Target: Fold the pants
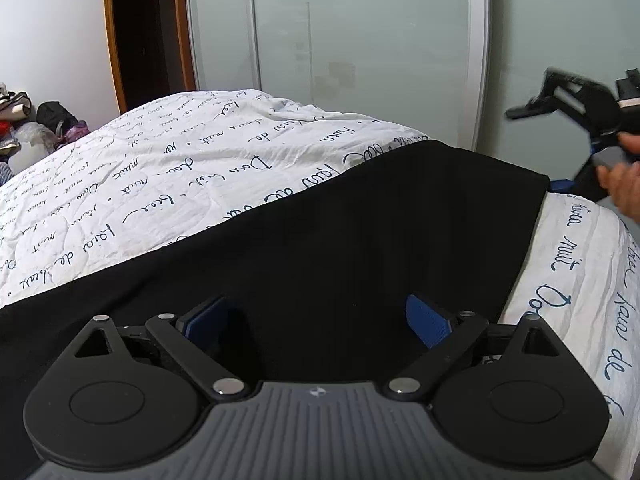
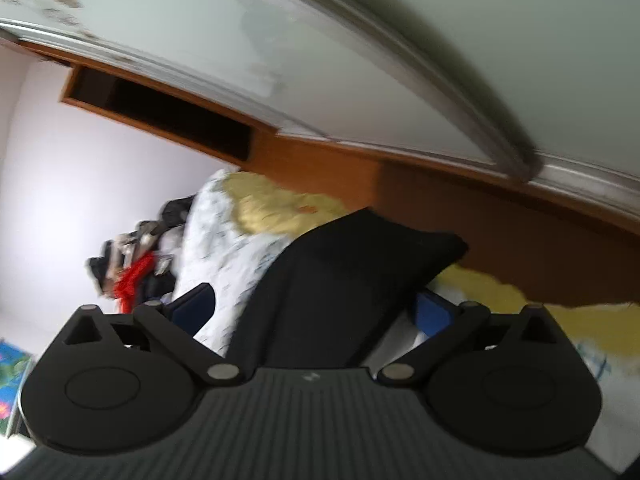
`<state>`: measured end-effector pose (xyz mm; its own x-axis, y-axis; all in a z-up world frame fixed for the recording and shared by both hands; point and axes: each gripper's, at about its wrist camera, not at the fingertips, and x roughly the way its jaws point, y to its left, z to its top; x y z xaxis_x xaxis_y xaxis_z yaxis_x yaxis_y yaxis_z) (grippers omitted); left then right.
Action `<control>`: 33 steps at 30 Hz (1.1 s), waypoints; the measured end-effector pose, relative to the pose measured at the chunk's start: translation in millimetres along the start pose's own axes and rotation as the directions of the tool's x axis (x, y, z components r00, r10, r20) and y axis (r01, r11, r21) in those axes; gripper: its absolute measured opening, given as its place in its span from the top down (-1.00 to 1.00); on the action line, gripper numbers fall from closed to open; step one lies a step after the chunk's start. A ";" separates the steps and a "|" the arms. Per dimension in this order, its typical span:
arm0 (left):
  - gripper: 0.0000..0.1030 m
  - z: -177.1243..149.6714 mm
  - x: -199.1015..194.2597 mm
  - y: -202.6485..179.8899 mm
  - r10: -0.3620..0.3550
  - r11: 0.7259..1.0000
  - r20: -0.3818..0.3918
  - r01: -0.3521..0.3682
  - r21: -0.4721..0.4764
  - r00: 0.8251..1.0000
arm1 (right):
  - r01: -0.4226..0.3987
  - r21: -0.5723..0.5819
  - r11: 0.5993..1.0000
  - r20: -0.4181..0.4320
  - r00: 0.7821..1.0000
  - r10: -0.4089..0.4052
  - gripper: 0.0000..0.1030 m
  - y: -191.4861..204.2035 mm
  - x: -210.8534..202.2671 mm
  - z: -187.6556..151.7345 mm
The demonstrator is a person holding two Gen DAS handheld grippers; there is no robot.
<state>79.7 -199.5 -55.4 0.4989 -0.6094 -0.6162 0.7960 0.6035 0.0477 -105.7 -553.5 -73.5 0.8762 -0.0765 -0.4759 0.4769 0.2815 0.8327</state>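
Pants (image 1: 340, 232): black, lying flat in a long band across the bed; one squared end sits near the bed's right edge in the left wrist view.
Left gripper (image 1: 320, 320): yours, low over the dark cloth, jaws wide, blue pads (image 1: 426, 320) clear of the fabric, nothing between them.
Right gripper (image 1: 560, 100): raised in the air beyond the squared end, your hand (image 1: 624, 188) around it; jaws wide and empty in its own blurred, tilted view (image 2: 316, 316).
Step in hand: judged to be lining up a fresh grip for a fold.
Advice: level your right wrist first, then take both grips on the same edge so the fold comes over square. Pinch through all layers; loose cloth will sag.
Surface: bed with a white quilt (image 1: 160, 168) printed in dark script, soft and rumpled.
Room: frosted sliding doors (image 1: 360, 40) behind, wooden door frame (image 1: 110, 40) at left, heap of clutter (image 1: 36, 124) beside the bed.
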 end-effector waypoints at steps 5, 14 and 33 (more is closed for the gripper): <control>-0.88 6.9 -5.5 2.2 -0.013 1.000 -0.025 0.014 0.007 1.000 | 0.081 -0.079 0.994 0.029 0.996 -0.079 0.67 -1.1 15.6 0.8; -0.88 24.2 -7.1 35.5 -0.163 0.959 -0.054 0.146 -0.242 0.985 | 0.199 -0.657 0.727 0.206 0.975 -0.080 0.82 85.8 0.3 -51.1; -0.89 12.7 6.3 86.5 -0.321 0.721 0.072 0.294 -0.627 0.944 | 0.054 -0.948 -0.313 0.084 0.993 -0.084 0.72 123.0 15.1 -260.2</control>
<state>156.1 -157.7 -45.2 0.2400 -0.8065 -0.5403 0.5058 0.5789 -0.6396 -52.0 -271.1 -52.0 0.8358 -0.1799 -0.5187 -0.1689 0.8147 -0.5548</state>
